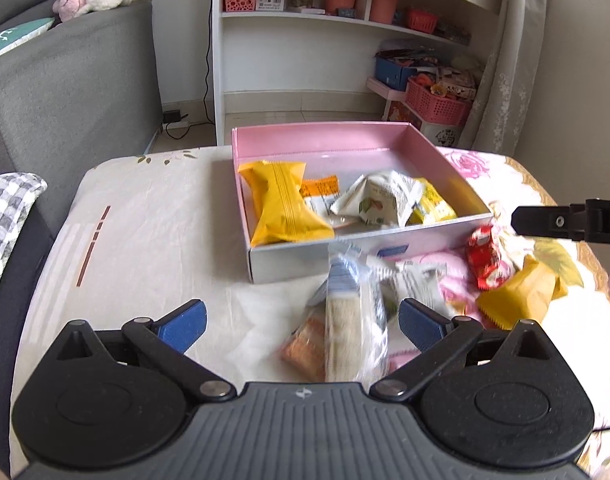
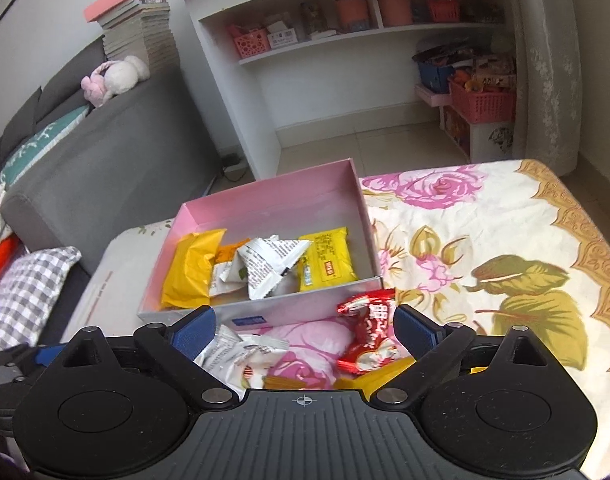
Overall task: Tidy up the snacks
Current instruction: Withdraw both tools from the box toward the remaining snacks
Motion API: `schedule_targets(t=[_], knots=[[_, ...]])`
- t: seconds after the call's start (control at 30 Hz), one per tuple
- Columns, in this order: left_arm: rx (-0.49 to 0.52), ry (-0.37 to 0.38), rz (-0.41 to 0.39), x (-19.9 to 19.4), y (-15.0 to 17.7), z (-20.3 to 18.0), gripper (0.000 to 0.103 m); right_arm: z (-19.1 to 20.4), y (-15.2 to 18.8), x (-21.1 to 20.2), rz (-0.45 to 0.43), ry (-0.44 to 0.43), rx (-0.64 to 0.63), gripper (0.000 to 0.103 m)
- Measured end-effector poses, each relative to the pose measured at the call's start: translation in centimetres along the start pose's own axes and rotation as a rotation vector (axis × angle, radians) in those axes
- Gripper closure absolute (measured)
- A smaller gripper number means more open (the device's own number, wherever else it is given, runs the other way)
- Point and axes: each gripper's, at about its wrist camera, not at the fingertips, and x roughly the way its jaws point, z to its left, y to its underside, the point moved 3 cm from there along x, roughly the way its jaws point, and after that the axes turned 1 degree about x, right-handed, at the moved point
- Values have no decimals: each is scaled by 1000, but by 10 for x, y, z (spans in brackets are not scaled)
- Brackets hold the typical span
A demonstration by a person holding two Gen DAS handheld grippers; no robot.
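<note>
Left gripper [image 1: 303, 326] open, jaws spread wide, pads clear of the cracker packet [image 1: 343, 320] lying low centre. Right gripper [image 2: 305, 330] open, empty; red candy wrapper [image 2: 367, 336] on the cloth between its pads, untouched. Pink box [image 1: 325, 140] mid-frame holds yellow and white packets.

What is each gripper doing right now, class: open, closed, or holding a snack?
Left gripper: open, holding nothing; a clear cracker packet lies between its fingers.
Right gripper: open, holding nothing; a red wrapper lies between its fingers.
</note>
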Motion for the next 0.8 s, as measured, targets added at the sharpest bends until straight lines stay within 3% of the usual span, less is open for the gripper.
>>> schedule_targets(t=[0.17, 0.33, 0.6, 0.8], knots=[[-11, 9, 24, -1, 18, 13, 0, -15, 16, 1, 41, -9, -5, 3], [1, 24, 74, 0, 33, 19, 1, -36, 31, 14, 121, 61, 30, 3], [80, 118, 201, -1, 49, 15, 3, -49, 33, 30, 156, 116, 113, 3], [126, 140, 290, 3, 59, 14, 17, -50, 36, 52, 206, 179, 145, 3]])
